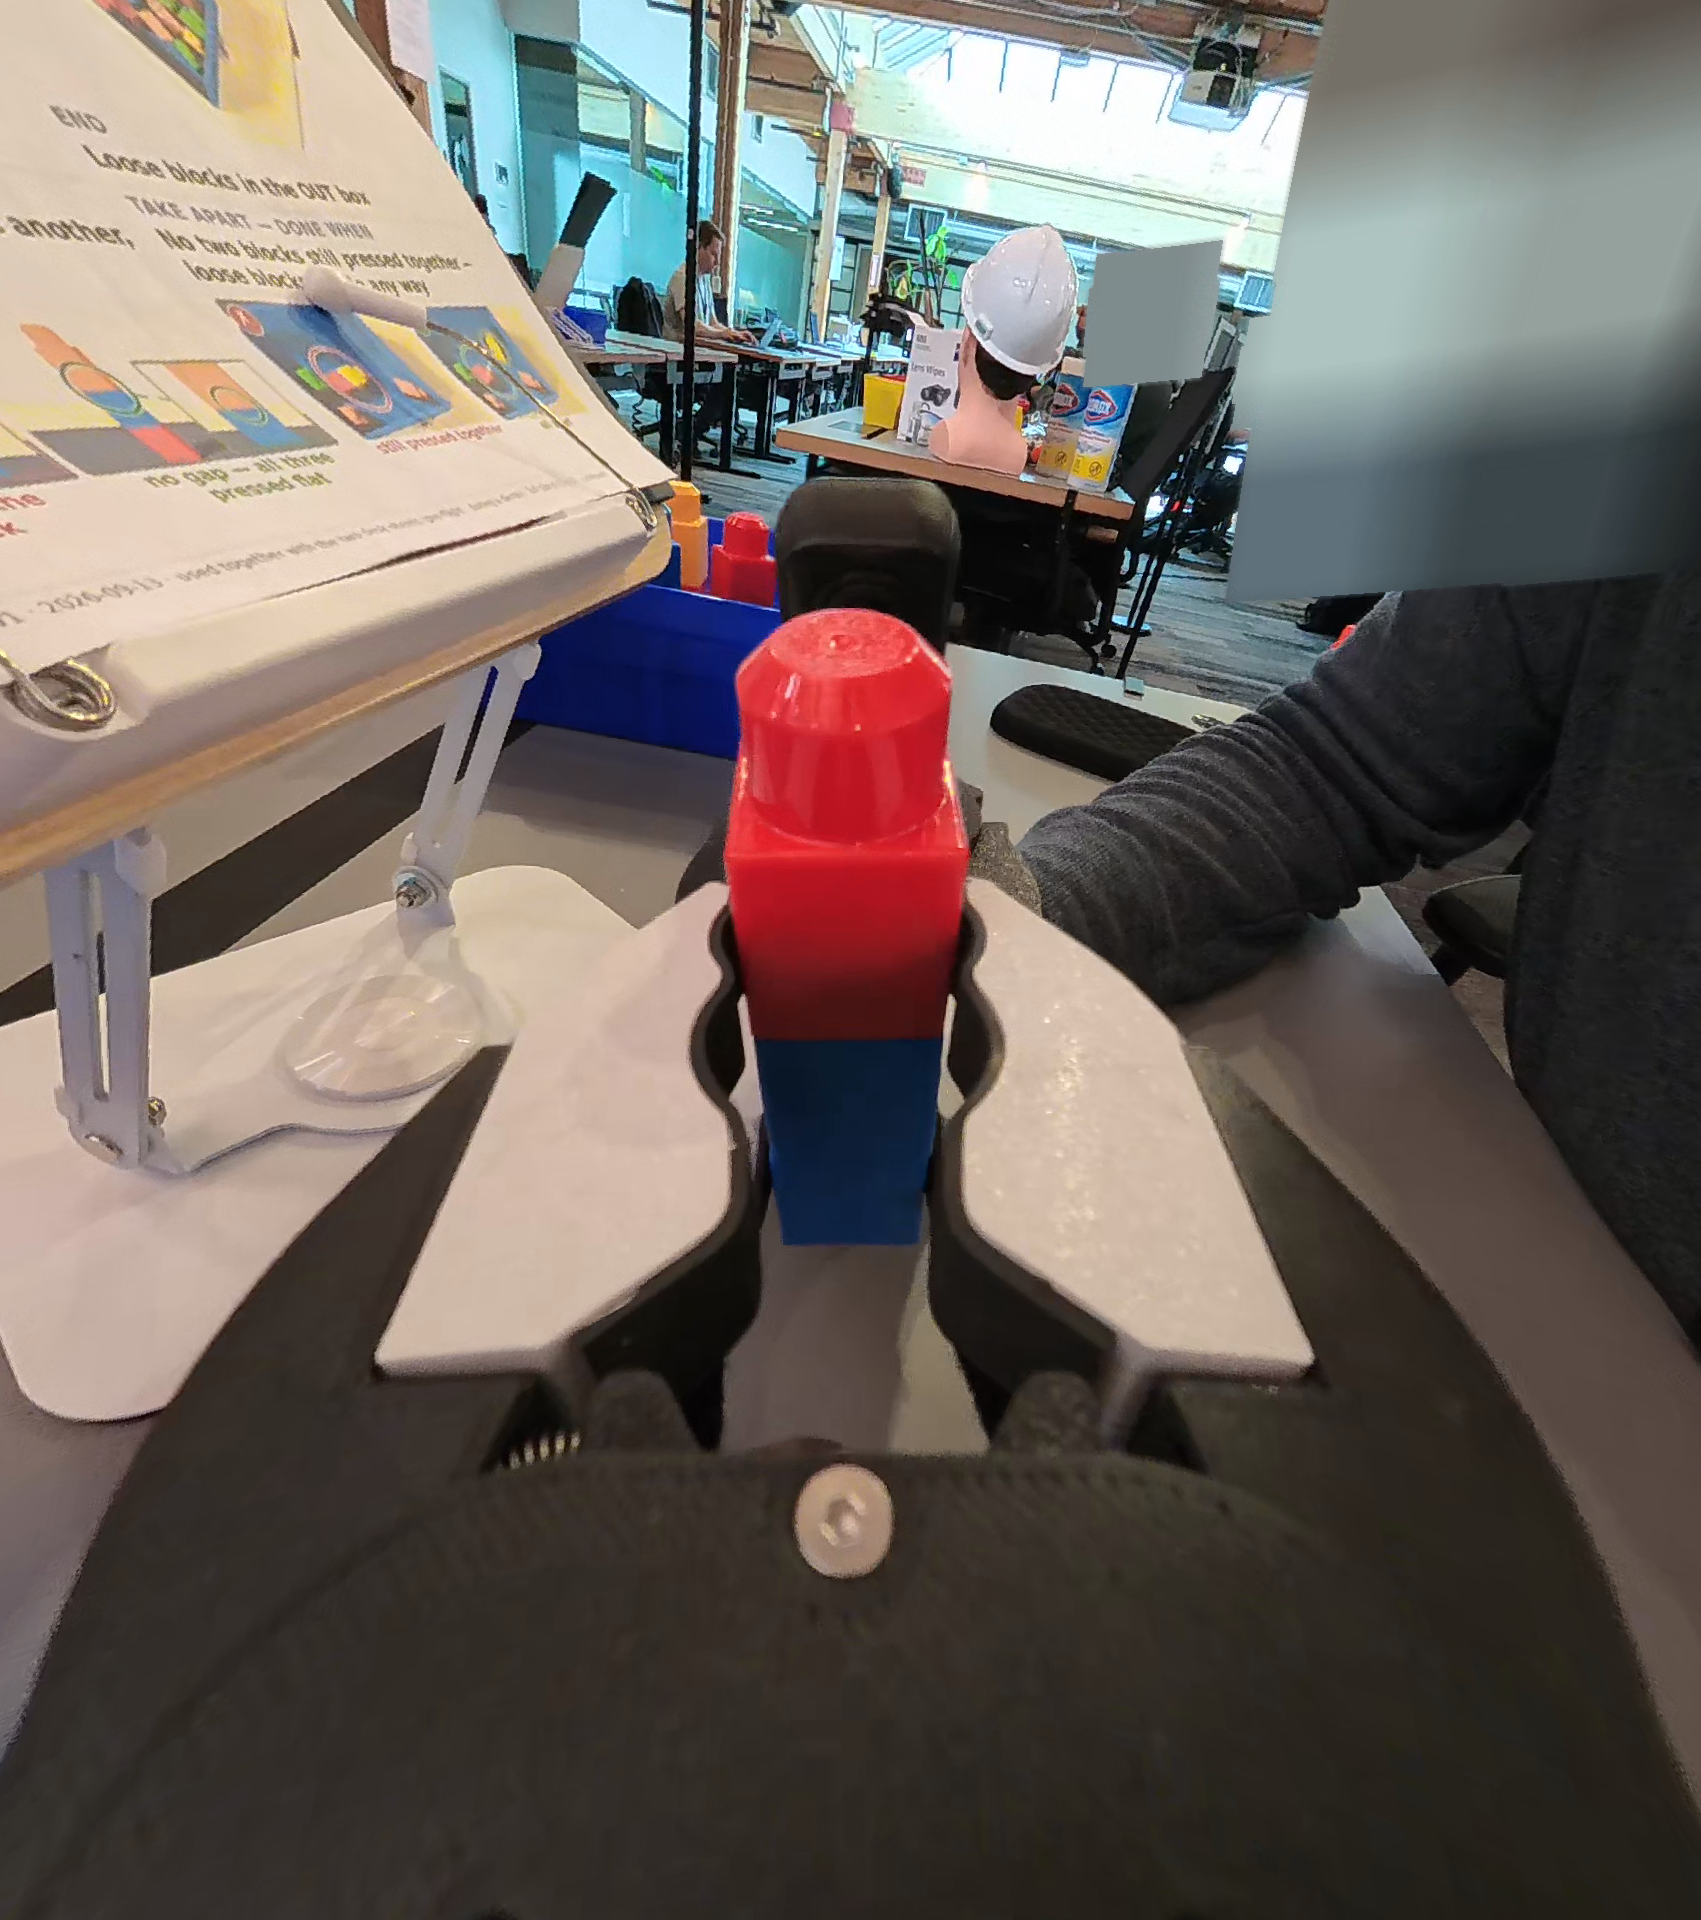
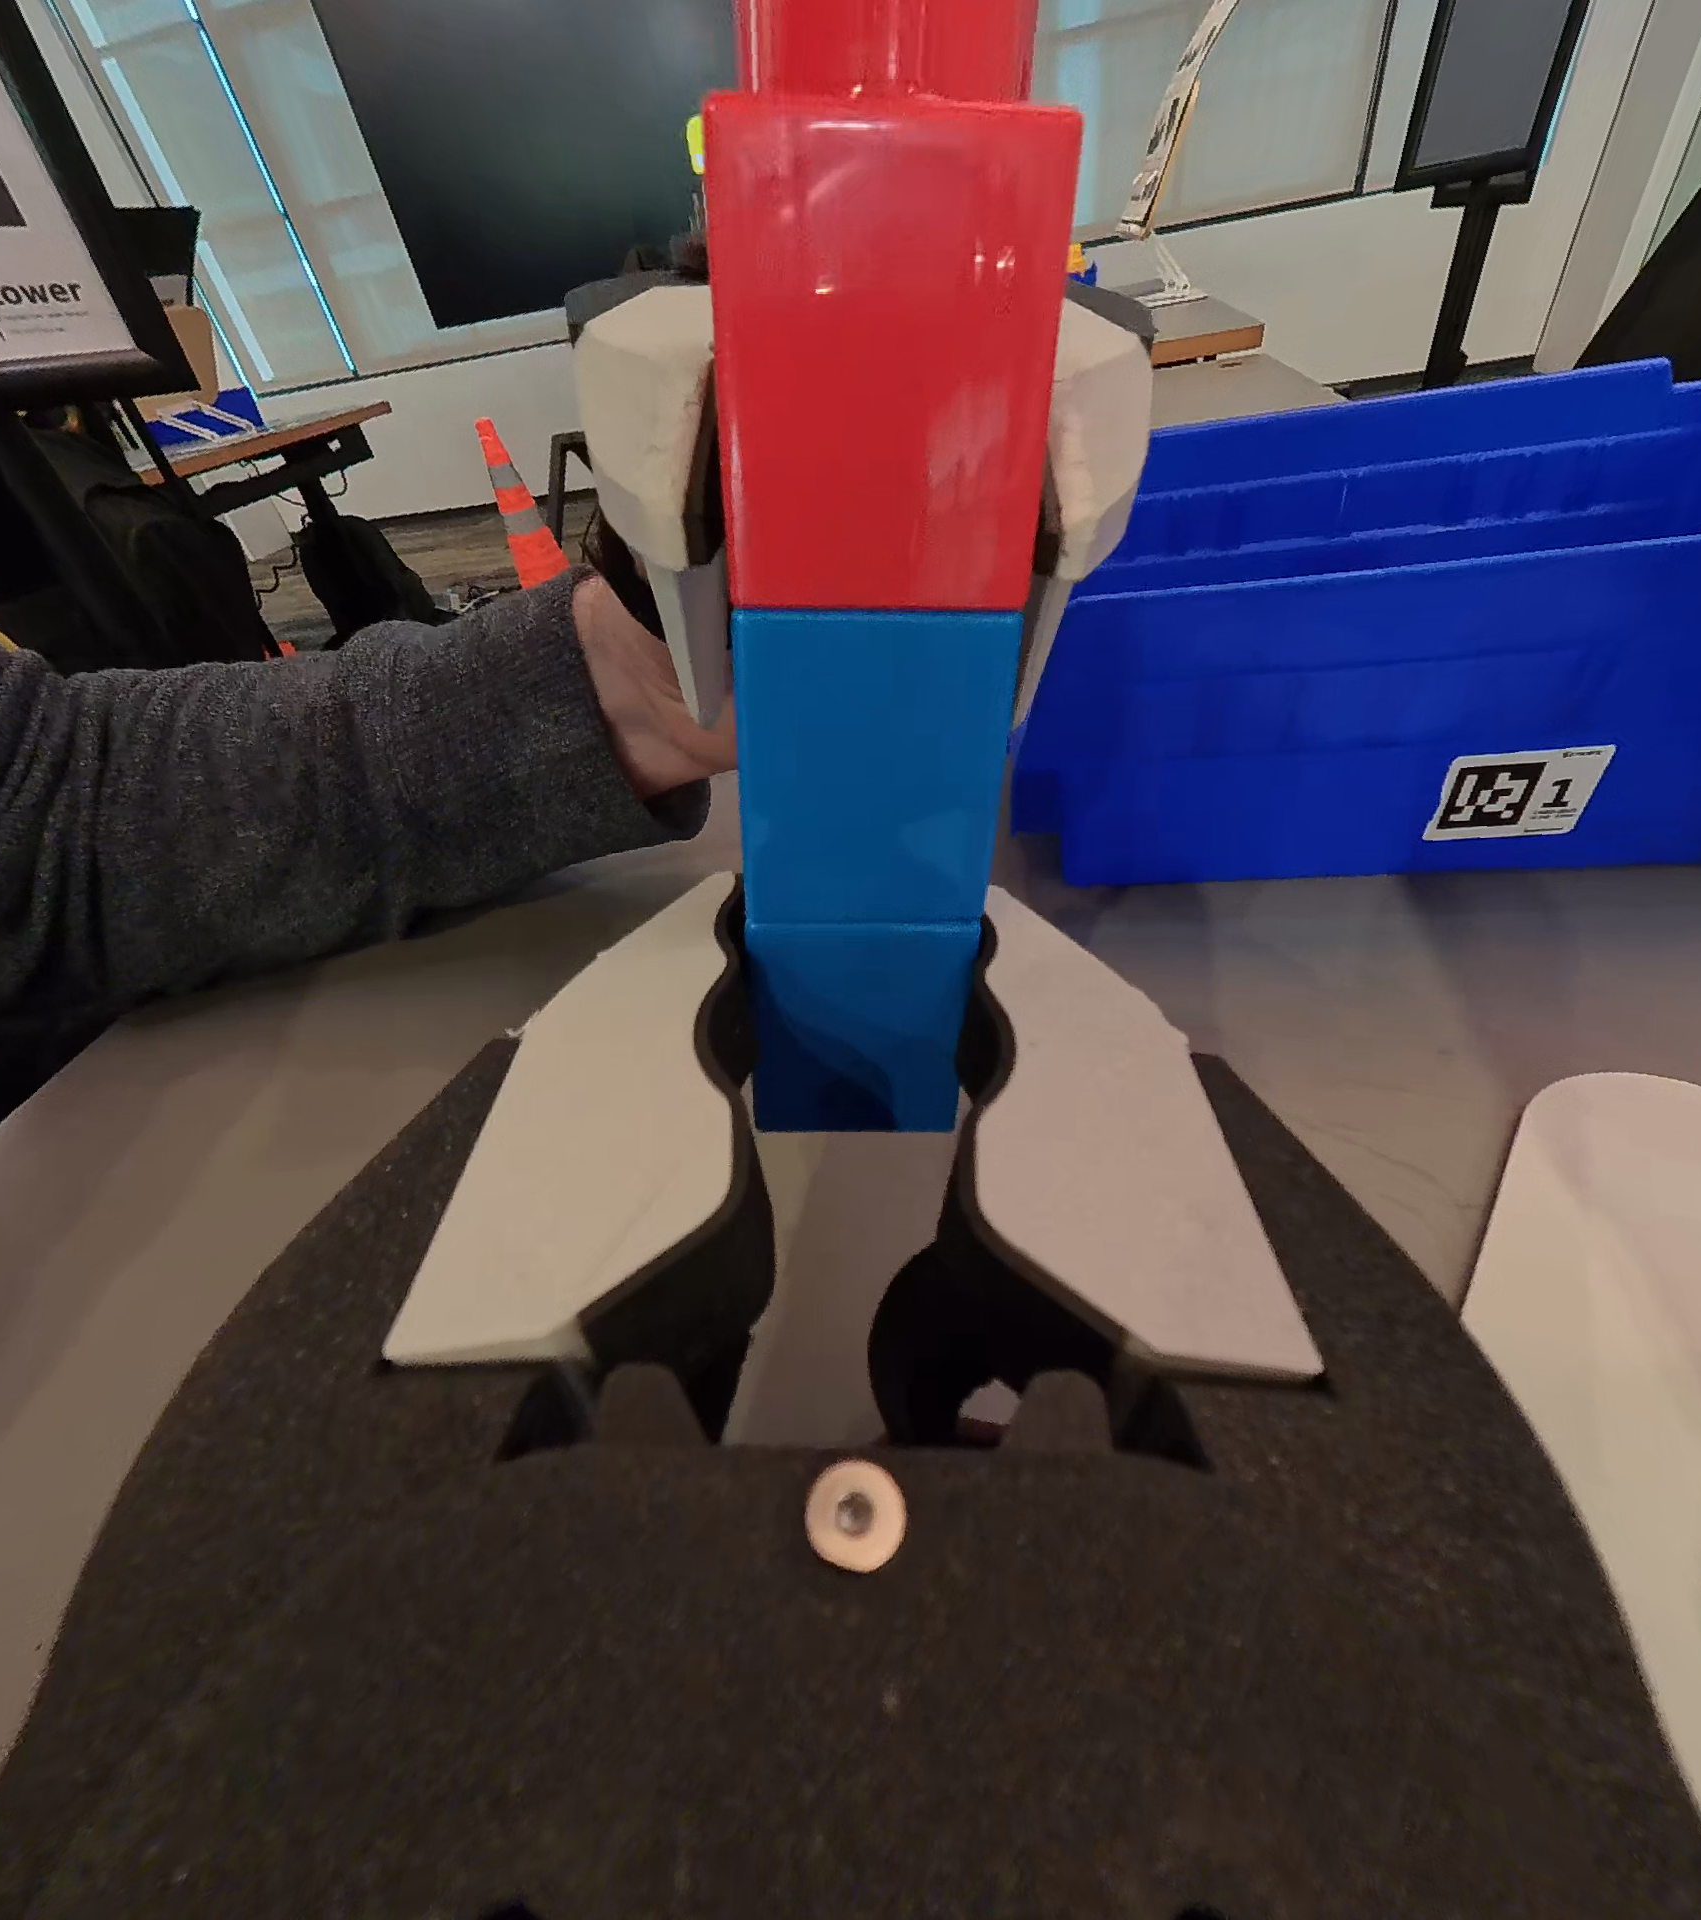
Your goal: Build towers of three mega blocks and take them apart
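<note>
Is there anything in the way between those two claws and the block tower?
Nothing visible. The left gripper has its jaws closed on the red block, and the right gripper has its jaws closed on the bottom blue block.

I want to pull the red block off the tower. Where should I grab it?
Grip the red block on its two flat side walls, coming in level from the sides, not on the round stud on top, which would slip. The left gripper already pinches it that way, while the right gripper clamps the bottom blue block.
</note>
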Tool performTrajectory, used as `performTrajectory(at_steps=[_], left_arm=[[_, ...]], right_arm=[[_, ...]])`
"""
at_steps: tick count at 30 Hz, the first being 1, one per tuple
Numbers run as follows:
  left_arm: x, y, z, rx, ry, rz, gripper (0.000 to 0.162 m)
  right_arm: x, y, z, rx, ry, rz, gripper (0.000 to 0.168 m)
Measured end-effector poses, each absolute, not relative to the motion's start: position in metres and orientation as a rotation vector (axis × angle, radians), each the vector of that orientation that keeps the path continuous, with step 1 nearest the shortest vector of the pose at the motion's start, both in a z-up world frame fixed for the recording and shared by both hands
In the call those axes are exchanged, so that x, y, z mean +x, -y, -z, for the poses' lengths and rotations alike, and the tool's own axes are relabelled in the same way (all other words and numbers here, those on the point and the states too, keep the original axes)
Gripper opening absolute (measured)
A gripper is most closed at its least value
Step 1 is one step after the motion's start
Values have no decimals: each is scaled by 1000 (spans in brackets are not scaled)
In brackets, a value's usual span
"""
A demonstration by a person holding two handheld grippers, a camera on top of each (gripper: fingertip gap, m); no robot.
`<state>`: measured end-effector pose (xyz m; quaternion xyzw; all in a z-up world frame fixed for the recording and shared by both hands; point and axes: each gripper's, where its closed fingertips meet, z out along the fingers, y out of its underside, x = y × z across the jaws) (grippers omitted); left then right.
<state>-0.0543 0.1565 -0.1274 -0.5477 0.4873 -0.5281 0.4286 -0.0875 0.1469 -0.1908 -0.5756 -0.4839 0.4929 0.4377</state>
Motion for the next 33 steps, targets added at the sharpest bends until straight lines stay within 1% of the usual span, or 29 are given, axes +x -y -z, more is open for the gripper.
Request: performTrajectory(at_steps=[2,4,5,9,29,30,31,32,33], left_arm=[[-57,-158,126,-1361,-1201,1318,36],[-61,-159,119,-1338,-1157,1351,43],[-62,-158,117,-1330,-1152,1356,44],[-58,-155,121,-1346,-1198,1306,36],[-54,-152,122,-1353,-1226,1292,35],[-55,-155,121,-1355,-1202,1298,38],[-56,-158,122,-1369,-1174,1297,52],[-57,-161,126,-1393,-1163,1300,58],[-56,-161,130,-1408,-1170,1300,56]], right_arm=[[-88,-147,191,-1434,1201,-1216,35],[-88,-148,191,-1436,1201,-1216,35],[-88,-148,192,-1437,1204,-1215,35],[-91,-145,196,-1444,1240,-1184,35],[-91,-143,197,-1443,1256,-1178,35],[-90,-145,194,-1438,1232,-1192,35],[-88,-148,191,-1435,1198,-1213,35],[-85,-151,188,-1436,1165,-1240,35],[-83,-153,186,-1436,1137,-1266,35]])
